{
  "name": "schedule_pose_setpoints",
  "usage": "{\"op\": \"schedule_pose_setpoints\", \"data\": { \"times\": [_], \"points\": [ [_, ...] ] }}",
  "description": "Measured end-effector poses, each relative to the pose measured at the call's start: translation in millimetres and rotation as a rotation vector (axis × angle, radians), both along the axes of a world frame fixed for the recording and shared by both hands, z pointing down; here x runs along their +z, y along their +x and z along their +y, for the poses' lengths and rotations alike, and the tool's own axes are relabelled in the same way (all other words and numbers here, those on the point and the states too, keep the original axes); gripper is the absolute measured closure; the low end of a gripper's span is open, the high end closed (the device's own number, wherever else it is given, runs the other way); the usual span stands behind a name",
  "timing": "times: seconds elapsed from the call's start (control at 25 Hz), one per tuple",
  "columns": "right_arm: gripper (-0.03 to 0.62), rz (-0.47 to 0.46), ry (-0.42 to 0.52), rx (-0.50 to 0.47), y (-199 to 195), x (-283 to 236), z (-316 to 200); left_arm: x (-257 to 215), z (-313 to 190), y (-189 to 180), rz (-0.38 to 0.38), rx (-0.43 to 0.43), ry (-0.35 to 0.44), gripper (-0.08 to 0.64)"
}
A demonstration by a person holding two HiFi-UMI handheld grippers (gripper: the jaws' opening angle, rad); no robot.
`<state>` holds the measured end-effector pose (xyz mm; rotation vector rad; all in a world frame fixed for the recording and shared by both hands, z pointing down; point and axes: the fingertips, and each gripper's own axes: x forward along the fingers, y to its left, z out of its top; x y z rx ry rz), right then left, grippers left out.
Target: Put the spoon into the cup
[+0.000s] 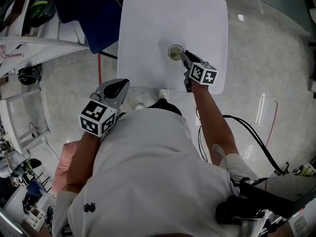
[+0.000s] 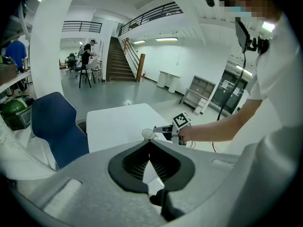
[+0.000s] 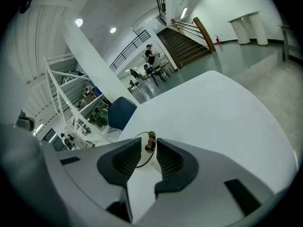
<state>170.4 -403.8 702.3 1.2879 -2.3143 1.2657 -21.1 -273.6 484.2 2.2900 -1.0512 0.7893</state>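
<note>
Between tips of right claw [image 3: 150, 142]: spoon [image 3: 151, 135] standing in cup [image 3: 143, 156] | right claw released | left claw [image 2: 149, 142] clenched

The tabletop [image 1: 148, 23] lies open around the cup [image 1: 175, 52] on its left, beyond it and to its far right. The cup's near right side is taken by the right gripper [image 1: 184, 56], whose tips sit just beside the rim and whose arm blocks that approach. Above the cup's mouth, the handle of a brown spoon [image 3: 150, 141] sticks up between that gripper's parted jaws. The left gripper [image 1: 123, 83] hangs well left of the cup, at the near edge of the tabletop. A blue chair [image 1: 91, 11] stands past the far left corner, well apart from the cup.
</note>
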Motion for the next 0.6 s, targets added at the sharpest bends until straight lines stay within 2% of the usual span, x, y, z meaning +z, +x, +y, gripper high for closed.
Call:
{"op": "schedule_pose_setpoints", "data": {
  "times": [0.2, 0.6],
  "points": [
    [0.44, 0.015, 0.013, 0.008, 3, -6, 5, -3, 7, -4, 0.016, 0.009, 0.01, 0.549],
    [0.423, 0.073, 0.024, 0.061, 12, -26, 46, -13, 39, -18, 0.069, 0.044, 0.041, 0.549]
  ]
}}
